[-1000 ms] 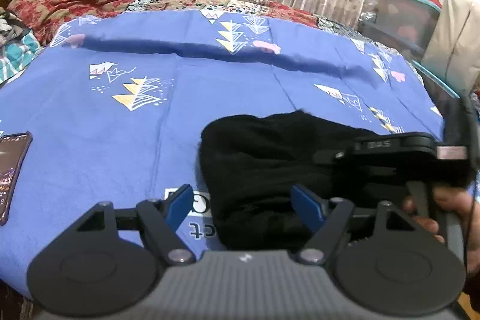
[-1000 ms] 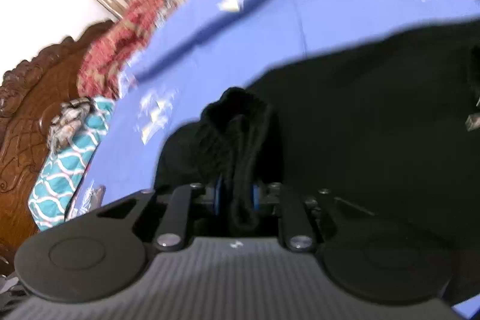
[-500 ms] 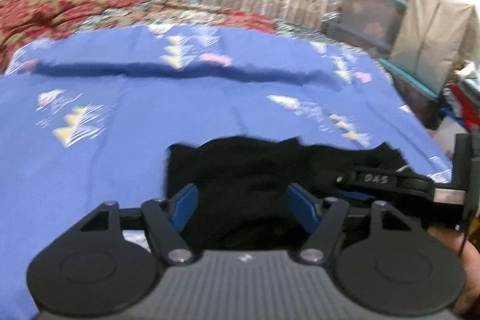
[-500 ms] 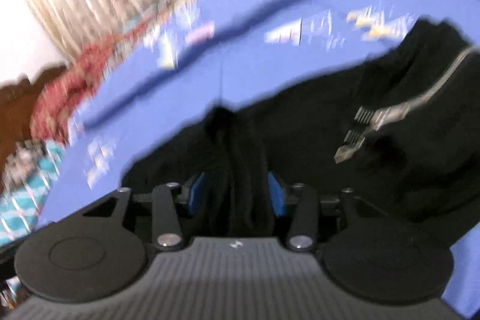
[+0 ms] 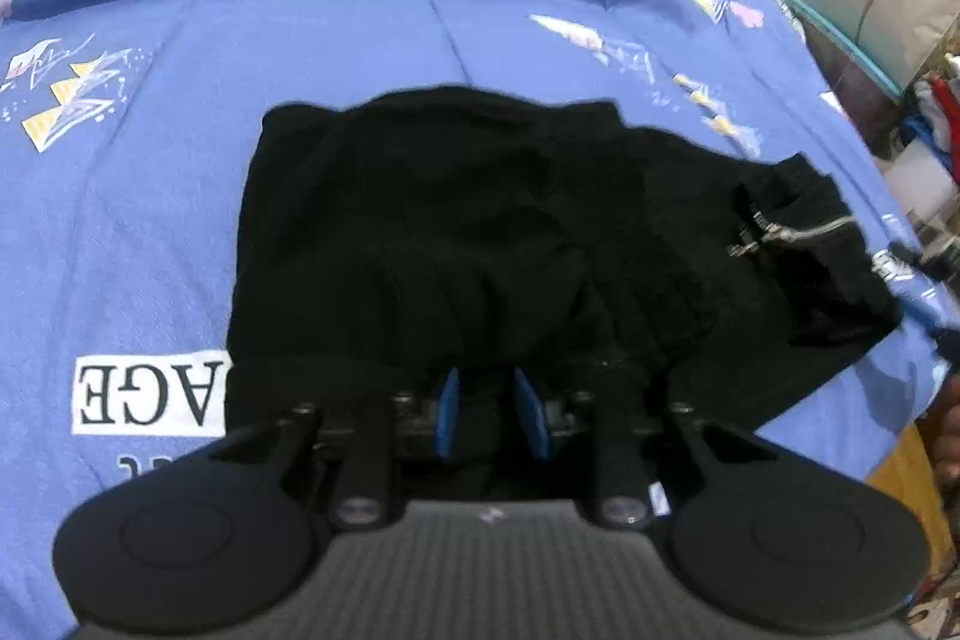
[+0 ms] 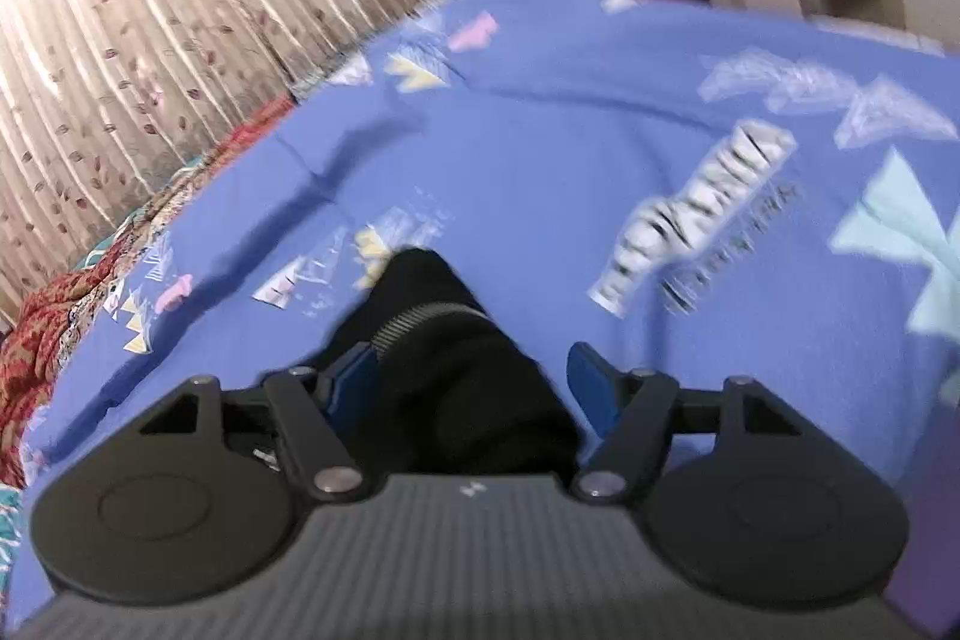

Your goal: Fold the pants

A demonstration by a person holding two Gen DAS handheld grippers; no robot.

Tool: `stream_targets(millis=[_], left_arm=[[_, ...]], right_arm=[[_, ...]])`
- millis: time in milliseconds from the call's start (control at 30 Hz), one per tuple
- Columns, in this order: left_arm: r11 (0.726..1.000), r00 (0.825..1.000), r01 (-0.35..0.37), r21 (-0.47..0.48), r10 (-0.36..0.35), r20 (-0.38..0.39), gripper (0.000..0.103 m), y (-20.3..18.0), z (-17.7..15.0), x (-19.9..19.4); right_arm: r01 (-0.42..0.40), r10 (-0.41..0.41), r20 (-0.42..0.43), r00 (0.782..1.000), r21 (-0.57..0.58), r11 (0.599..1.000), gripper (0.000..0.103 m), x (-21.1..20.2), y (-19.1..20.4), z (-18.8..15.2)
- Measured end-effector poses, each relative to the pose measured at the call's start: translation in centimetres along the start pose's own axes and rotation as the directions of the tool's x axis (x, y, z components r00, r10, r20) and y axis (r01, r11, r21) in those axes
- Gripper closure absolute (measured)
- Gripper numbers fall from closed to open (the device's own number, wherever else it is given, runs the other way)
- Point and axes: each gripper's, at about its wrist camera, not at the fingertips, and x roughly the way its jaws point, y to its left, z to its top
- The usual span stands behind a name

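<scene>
So you're mid-fold here. The black pants [image 5: 480, 232] are lying bunched in a rough rectangle on the blue bedsheet [image 5: 150, 220], toward the near edge of the bed, with the zipper [image 5: 792, 235] showing out at the right end.

Your left gripper [image 5: 487, 415] has its jaws nearly together; they've just been closing, and there's dark fabric between the blue pads [image 5: 449, 412] at the near edge of the pants. Looks like a pinch on the cloth, though black on black makes it hard to swear the pads are actually pressing.

Your right gripper [image 6: 474, 379] is the opposite story: jaws spread wide, they've just been opening, and a ribbed bit of the pants [image 6: 444, 334] (cuff or waistband, can't tell which) sits loose between the fingers [image 6: 591, 370] without being squeezed. I'd read that as letting go of one end.

My guess for the next move: get the right gripper onto a fresh edge or corner, then lift together with the left so the next fold lands flat instead of lumpy.

Hard to see: the right view is badly blurred, most of the pants are out of its frame, and in the left view the folds and layers are just one black blob.
</scene>
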Motion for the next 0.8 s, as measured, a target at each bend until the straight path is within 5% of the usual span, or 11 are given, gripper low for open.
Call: stream_targets(millis=[67,133,167,200,333,400,500,633,667,733,800], left_arm=[[1.000,1.000,0.013,0.000,-0.013,0.028,0.066,-0.3,0.5,-1.2],[1.000,0.996,0.011,0.012,-0.012,0.083,0.060,-0.9,1.5,-2.9],[1.000,0.994,0.009,0.018,-0.011,0.107,0.057,-1.2,2.0,-3.5],[1.000,0.992,0.012,0.022,-0.015,0.126,0.054,-1.7,2.7,-4.1],[0.996,0.983,0.072,0.053,-0.080,0.163,0.035,-4.2,5.9,-5.0],[0.992,0.981,0.100,0.077,-0.112,0.159,0.000,-6.5,7.7,-4.6],[0.972,0.972,0.185,0.144,-0.203,0.120,0.000,-10.2,9.7,-3.2],[0.961,0.983,0.175,0.215,-0.181,0.011,0.000,-13.9,10.9,1.0],[0.962,0.980,0.201,0.185,-0.199,-0.027,0.002,-14.0,11.2,2.2],[0.960,0.969,0.246,0.135,-0.239,-0.063,0.034,-13.6,11.5,3.4],[0.974,0.983,0.186,0.129,-0.183,-0.031,0.080,-12.8,11.5,3.0]], right_arm=[[-0.042,0.044,-0.053,0.998,0.048,0.998,0.031,1.2,-0.9,-0.2],[-0.060,0.070,-0.119,0.990,0.085,0.995,0.052,2.3,-0.9,-0.5],[-0.048,0.058,-0.132,0.990,0.077,0.996,0.075,2.6,-0.7,-0.8],[-0.062,0.069,-0.134,0.989,0.060,0.996,0.080,2.1,0.0,-0.9],[-0.148,0.143,-0.067,0.987,-0.088,0.985,0.083,-0.2,3.9,-0.4],[-0.215,0.208,-0.056,0.977,-0.227,0.950,0.084,-1.5,7.3,-1.1],[-0.273,0.267,-0.073,0.961,-0.411,0.870,0.084,-2.9,11.6,-3.4],[-0.302,0.311,-0.077,0.947,-0.538,0.787,0.084,-4.5,14.5,-6.0],[-0.312,0.320,-0.087,0.943,-0.557,0.769,0.084,-4.8,15.1,-6.5],[-0.340,0.342,-0.112,0.933,-0.584,0.737,0.084,-5.5,15.9,-7.4],[-0.348,0.350,-0.124,0.928,-0.621,0.702,0.084,-6.1,16.9,-8.1]])
